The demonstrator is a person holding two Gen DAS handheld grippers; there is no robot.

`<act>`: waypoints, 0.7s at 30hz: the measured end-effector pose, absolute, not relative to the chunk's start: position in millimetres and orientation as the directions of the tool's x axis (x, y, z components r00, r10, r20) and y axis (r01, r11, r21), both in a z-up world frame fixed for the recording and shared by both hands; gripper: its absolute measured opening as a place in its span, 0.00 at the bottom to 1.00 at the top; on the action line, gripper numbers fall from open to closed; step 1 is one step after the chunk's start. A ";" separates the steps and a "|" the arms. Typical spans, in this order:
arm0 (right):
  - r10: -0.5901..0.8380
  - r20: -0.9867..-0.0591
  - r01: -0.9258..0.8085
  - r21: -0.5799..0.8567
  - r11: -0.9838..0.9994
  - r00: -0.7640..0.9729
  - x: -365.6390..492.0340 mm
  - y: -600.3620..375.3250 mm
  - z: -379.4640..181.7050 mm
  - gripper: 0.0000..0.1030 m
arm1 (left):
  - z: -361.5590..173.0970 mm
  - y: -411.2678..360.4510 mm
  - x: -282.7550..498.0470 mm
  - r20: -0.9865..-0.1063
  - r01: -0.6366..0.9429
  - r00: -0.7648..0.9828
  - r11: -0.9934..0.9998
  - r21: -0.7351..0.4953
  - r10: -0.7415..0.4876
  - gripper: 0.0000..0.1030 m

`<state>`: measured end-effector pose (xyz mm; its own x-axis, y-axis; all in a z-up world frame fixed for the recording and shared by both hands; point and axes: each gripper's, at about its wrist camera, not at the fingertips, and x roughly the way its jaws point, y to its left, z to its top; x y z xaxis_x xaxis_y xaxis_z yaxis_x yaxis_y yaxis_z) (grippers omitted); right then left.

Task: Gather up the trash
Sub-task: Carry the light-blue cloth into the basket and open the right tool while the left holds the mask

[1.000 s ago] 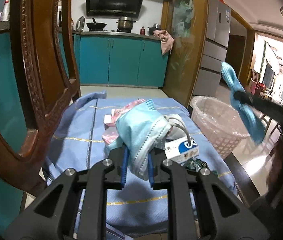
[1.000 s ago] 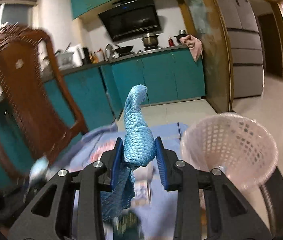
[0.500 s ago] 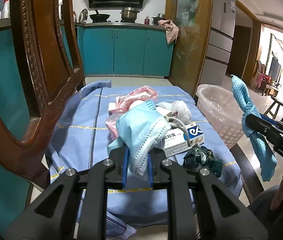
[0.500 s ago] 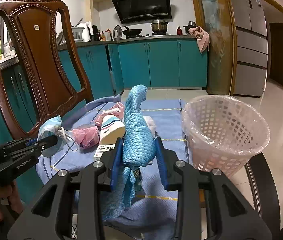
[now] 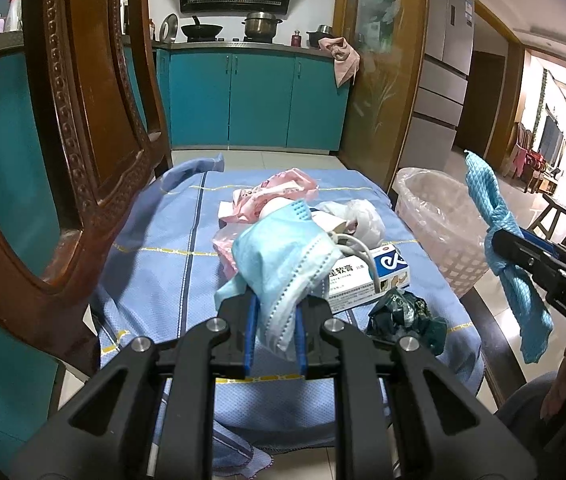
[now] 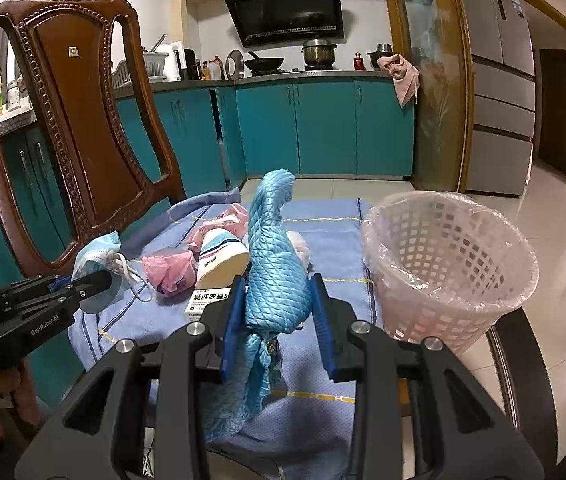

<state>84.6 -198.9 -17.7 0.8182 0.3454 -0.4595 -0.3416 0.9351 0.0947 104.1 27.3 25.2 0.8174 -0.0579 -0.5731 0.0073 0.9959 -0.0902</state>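
My left gripper (image 5: 275,312) is shut on a light blue face mask (image 5: 283,260), held above the blue cloth (image 5: 163,264) covering the table. In the right wrist view that mask (image 6: 95,256) hangs at the left, pinched by the left gripper (image 6: 101,278). My right gripper (image 6: 277,304) is shut on a twisted blue rag (image 6: 275,256), which also appears as the rag (image 5: 499,248) at the right of the left wrist view. A white lined basket (image 6: 447,264) stands at the table's right edge. Pink wrappers (image 5: 275,196), a white box (image 5: 363,280), crumpled white paper (image 5: 363,220) and a dark green wrapper (image 5: 403,316) lie on the cloth.
A carved wooden chair (image 6: 71,120) stands close on the left of the table. Teal kitchen cabinets (image 6: 323,128) and a stove line the far wall, a fridge (image 6: 499,80) to the right. A person's hand (image 5: 563,380) holds the right gripper.
The right gripper with the rag came down and nearer the table, beside the basket; the views steadied. The left gripper kept its hold on the mask.
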 end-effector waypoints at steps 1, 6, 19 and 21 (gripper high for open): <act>0.346 -0.460 -0.341 0.096 0.935 0.818 84.6 -198.9 -17.7 0.32 | 24.9 27.1 104.4 -0.574 0.007 0.817 0.996 -0.090 -0.058 0.16; 0.345 -0.461 -0.340 0.095 0.935 0.818 85.3 -199.0 -17.6 0.32 | 24.7 26.5 104.3 -0.574 0.008 0.817 0.996 -0.089 -0.058 0.16; 0.286 -0.406 -0.262 0.114 0.958 0.868 111.0 -225.1 -1.1 0.32 | 24.3 26.8 105.6 -0.574 0.009 0.817 0.996 -0.088 -0.058 0.16; 0.232 -0.381 -0.195 0.133 0.972 0.895 130.4 -244.5 5.5 0.32 | 24.2 26.8 105.6 -0.575 0.009 0.816 0.996 -0.088 -0.058 0.16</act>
<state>130.4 -244.5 5.5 0.8951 0.2316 -0.3810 -0.1947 0.9718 0.1332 105.6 26.8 24.2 0.8164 -0.0578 -0.5745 0.0088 0.9961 -0.0877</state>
